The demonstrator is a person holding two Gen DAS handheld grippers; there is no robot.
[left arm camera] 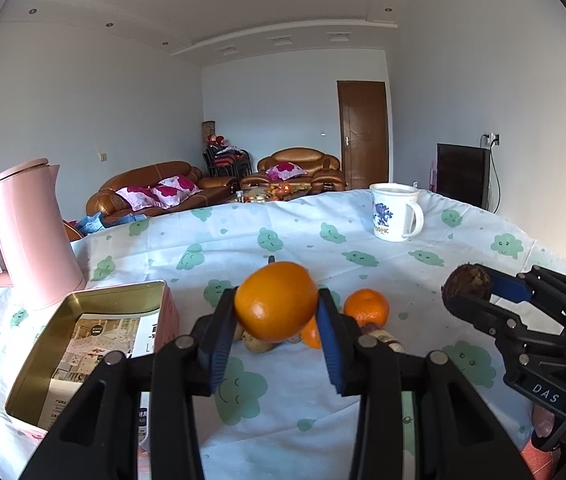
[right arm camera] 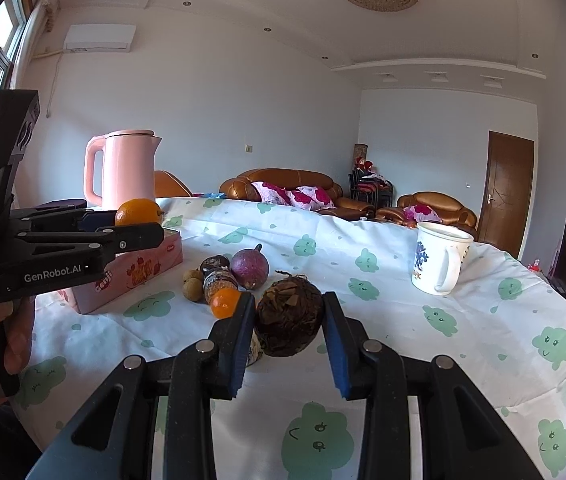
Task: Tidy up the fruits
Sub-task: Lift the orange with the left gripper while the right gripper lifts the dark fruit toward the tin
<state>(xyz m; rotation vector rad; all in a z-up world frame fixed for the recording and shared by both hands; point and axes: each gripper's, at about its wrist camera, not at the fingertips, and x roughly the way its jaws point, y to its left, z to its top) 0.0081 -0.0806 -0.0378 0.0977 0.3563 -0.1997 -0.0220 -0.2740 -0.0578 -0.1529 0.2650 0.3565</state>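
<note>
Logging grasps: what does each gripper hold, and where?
Left gripper: orange, fingers on its opposite sides. Right gripper: brown rough fruit, likewise gripped at its sides.

The orange hides part of the fruit pile; the mug print is unreadable.

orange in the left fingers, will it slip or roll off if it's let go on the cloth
The orange is round and smooth-skinned, so it would probably roll on the flat tablecloth unless set inside the tin box. The left gripper pinches it only at the sides near the tips of the fingers, so a jolt might let it slip. It looks firm, likely not fragile.
</note>
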